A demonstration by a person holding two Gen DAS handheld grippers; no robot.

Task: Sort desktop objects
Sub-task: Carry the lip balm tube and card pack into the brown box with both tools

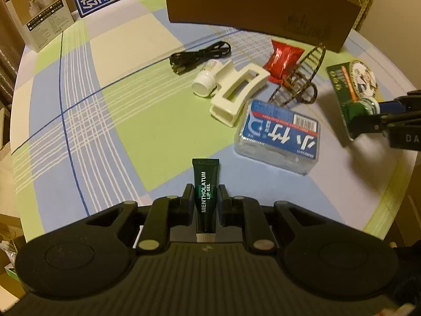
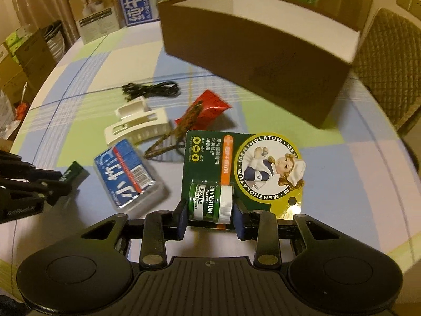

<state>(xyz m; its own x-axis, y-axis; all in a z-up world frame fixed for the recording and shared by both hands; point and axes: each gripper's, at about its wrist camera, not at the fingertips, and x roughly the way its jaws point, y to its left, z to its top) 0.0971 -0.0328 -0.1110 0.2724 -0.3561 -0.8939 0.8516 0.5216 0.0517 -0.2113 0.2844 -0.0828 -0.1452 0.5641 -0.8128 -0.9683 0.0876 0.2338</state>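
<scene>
The brown cardboard box (image 2: pixel 263 60) at the far side of the bench (image 1: pixel 118 105) is cut off at the top in the left wrist view; only the right wrist view shows its white inner walls. The small white bottle (image 1: pixel 206 79) lies half hidden behind the cream plastic hair claw (image 1: pixel 236 92), and its label is too blurred to read.

The left hand-held gripper (image 1: pixel 205 200) is clamped on a slim dark tube (image 1: pixel 206 197) printed "MENTHOLATUM LIP GEL", raised above the bench (its white cap end tucked back between the fingers). The right hand-held gripper (image 2: pixel 210 217) has its blue pads pressed on the green jar (image 2: pixel 210 202) of a carded lip salve pack (image 2: pixel 242 163), whose lower edge the fingers hide; the jar reads "LIP SALVE", and "MENTHOLATUM" rings the round badge.

Loose on the checked cloth lie a clear hard case with a blue label (image 1: pixel 279 139), a brown tortoiseshell claw (image 1: pixel 297 84), a shiny red packet (image 1: pixel 282 60) and a coiled black cable (image 1: pixel 200 55).
</scene>
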